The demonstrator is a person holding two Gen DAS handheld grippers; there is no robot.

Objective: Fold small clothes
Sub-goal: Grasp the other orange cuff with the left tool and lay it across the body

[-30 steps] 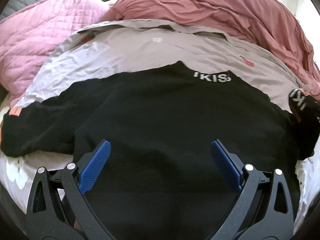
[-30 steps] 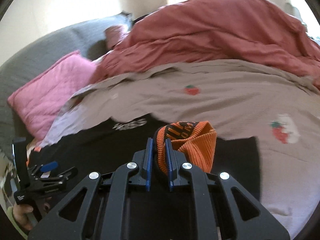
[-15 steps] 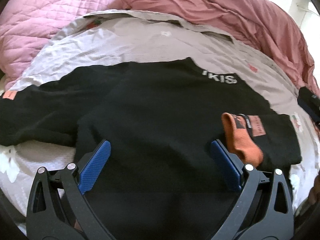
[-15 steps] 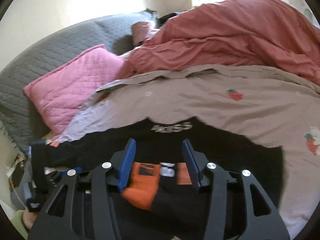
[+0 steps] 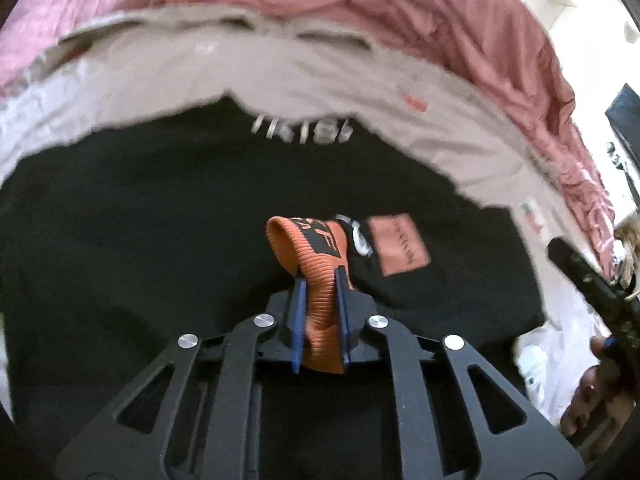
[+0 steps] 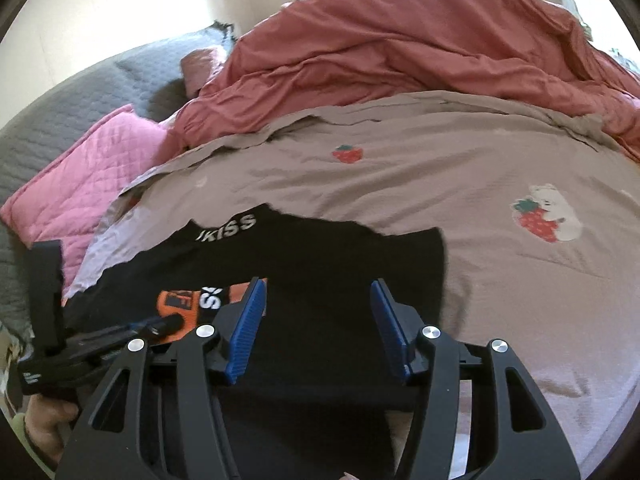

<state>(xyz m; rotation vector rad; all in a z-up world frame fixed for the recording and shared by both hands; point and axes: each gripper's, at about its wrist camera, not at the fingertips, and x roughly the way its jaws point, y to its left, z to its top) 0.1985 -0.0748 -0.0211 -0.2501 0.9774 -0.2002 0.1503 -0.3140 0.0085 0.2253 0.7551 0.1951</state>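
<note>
A black sweatshirt [image 5: 160,260] with white lettering at the neck lies flat on the bed, its right sleeve folded across the body. My left gripper [image 5: 320,274] is shut on that sleeve's orange ribbed cuff [image 5: 316,256], which bulges up between the blue pads. In the right wrist view the same sweatshirt [image 6: 340,264] spreads below my right gripper [image 6: 318,285]. Its jaws are opening, with only flat black cloth beneath them and nothing pinched. The orange cuff [image 6: 176,300] shows at the left there, with the left gripper [image 6: 152,324] on it.
A grey bedsheet [image 6: 500,152] with strawberry prints lies under the garment. A rumpled rose duvet [image 6: 400,48] is heaped at the back, and a pink quilted pillow [image 6: 76,192] leans on the grey headboard [image 6: 80,92] at the left. A person's hand [image 5: 592,396] is at the right edge.
The right gripper laid the orange cuff on the sweatshirt, let go and drew away to the right. The left gripper moved over to the cuff and shut on it.
</note>
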